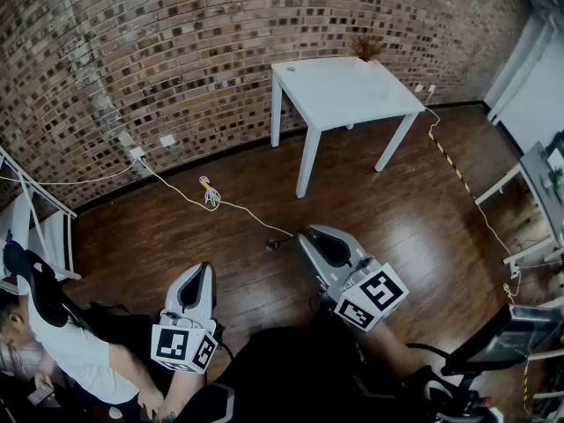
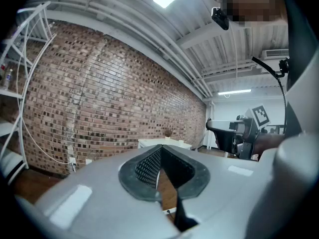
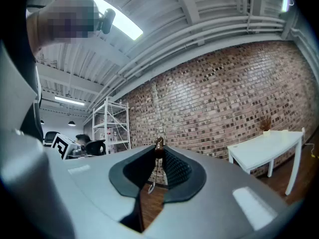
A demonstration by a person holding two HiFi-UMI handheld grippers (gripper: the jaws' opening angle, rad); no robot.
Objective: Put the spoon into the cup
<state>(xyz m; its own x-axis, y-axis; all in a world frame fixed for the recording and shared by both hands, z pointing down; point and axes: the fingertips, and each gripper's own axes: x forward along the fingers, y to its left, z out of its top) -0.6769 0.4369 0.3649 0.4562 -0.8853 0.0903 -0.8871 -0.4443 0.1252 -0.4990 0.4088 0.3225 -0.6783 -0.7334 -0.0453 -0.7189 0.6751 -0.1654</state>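
Note:
My right gripper (image 1: 302, 233) is held level over the wooden floor, shut on a small spoon (image 1: 276, 243) that pokes out to the left of its tips. In the right gripper view the spoon's brown end (image 3: 158, 143) stands up between the closed tips of that gripper (image 3: 158, 152), and a thin metal part hangs below them. The left gripper (image 1: 206, 266) hovers lower left, also level. In its own view the left gripper (image 2: 160, 148) has its jaws meeting at the tips with nothing between them. No cup shows in any view.
A white table (image 1: 344, 91) stands ahead by the brick wall, a small dried plant (image 1: 368, 48) on its far corner. A white cable (image 1: 211, 194) lies on the floor. A white rack (image 1: 35, 214) and a seated person (image 1: 79, 351) are at the left, with equipment (image 1: 520, 333) at the right.

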